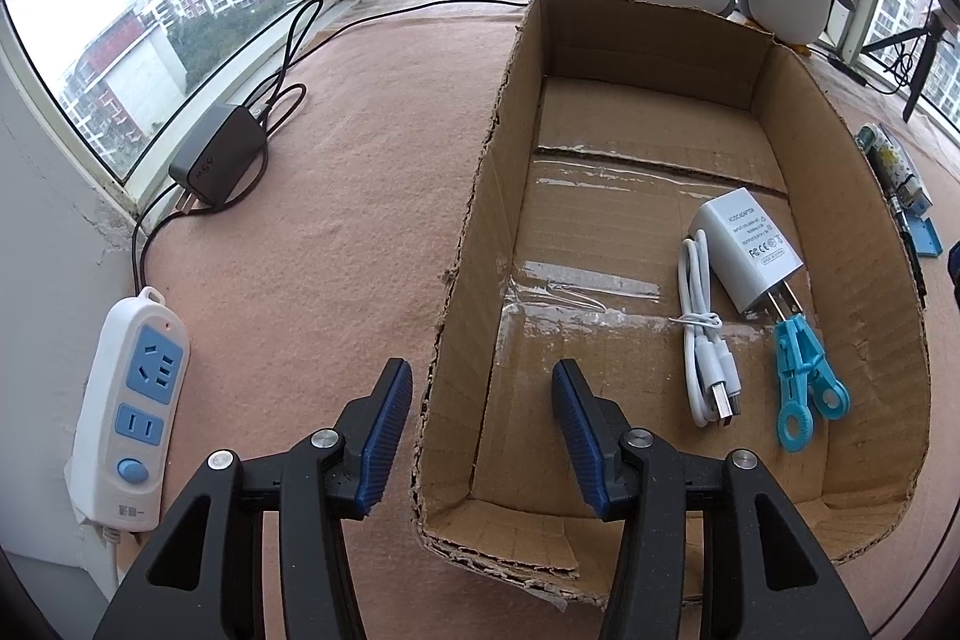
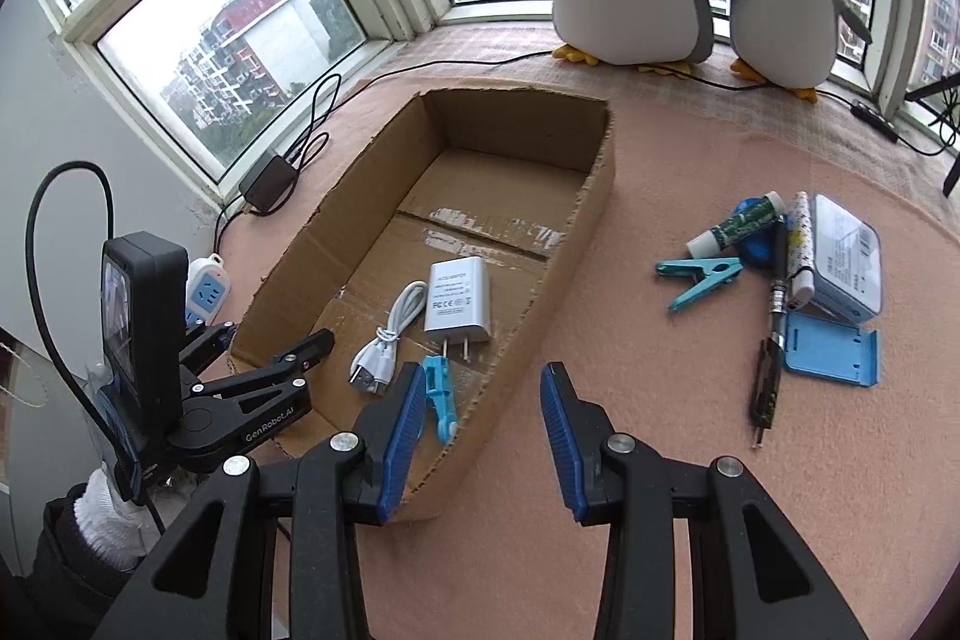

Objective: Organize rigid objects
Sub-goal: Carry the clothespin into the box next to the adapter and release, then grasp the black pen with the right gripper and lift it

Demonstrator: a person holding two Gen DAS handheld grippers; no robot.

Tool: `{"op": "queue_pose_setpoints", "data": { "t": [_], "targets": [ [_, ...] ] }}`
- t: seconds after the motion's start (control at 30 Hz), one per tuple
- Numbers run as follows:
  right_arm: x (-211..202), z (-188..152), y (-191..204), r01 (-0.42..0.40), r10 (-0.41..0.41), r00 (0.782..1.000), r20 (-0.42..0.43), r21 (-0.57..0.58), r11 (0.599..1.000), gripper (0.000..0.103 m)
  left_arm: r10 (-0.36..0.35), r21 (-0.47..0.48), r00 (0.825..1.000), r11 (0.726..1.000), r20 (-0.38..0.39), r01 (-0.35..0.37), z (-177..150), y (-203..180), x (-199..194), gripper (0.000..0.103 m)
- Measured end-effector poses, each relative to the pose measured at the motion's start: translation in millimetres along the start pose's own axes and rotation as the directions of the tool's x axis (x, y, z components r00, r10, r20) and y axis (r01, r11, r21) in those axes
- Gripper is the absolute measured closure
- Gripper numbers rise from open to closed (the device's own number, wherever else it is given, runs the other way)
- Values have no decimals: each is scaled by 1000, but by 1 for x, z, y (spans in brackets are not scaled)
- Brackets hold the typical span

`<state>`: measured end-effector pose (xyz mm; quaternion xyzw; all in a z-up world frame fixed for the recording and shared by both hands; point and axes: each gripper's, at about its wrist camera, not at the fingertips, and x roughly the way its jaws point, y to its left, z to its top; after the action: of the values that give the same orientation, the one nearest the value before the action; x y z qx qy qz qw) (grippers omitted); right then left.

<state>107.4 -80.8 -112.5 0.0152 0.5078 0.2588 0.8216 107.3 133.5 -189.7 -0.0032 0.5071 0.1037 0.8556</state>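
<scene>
Cardboard box [image 2: 576,196] sits open on the pink mat [image 1: 336,196], its near left wall standing between the jaws of the left gripper [image 1: 483,433], untouched. Inside lie a white charger [image 1: 750,250], coiled white cable [image 1: 699,334] and blue clip [image 1: 804,376]. The right gripper [image 2: 480,436] hangs parted and empty over the box's right wall. A second blue clip [image 2: 699,277] and pens [image 2: 780,280] lie on the mat to the right.

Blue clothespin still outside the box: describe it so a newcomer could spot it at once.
Start at the cardboard box on the pink mat, then look right to the small pile of clutter. The clothespin lies at the pile's left edge, nearest the box, beside a glue stick. It is the only forked teal piece there; its twin is already in the box.
</scene>
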Motion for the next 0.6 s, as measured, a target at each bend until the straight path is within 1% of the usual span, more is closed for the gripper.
{"op": "queue_pose_setpoints", "data": {
  "t": [0.1, 0.17, 0.27, 0.53, 0.6],
  "targets": [
    [-17, -1, -27, 19, -22, 999, 38, 64, 998, 67, 0, 4, 1000, 1000, 0, 0, 0, 0, 0, 50],
    [-26, -3, -48, 33, -38, 998, 47, 111, 993, 67, 0, 4, 1000, 1000, 0, 0, 0, 0, 0, 50],
    [-32, -8, -78, 79, -88, 995, 49, 162, 984, 67, 1, 9, 1000, 1000, 0, -1, 0, 0, 0, 50],
    [-22, -18, -133, 185, -189, 982, -3, 217, 959, 67, 2, 9, 1000, 1000, 1, -2, 0, 0, 0, 50],
    [-19, -22, -144, 184, -186, 982, -16, 239, 953, 67, 2, 7, 1000, 1000, 1, -2, 0, 0, 0, 50]
  ]
}}
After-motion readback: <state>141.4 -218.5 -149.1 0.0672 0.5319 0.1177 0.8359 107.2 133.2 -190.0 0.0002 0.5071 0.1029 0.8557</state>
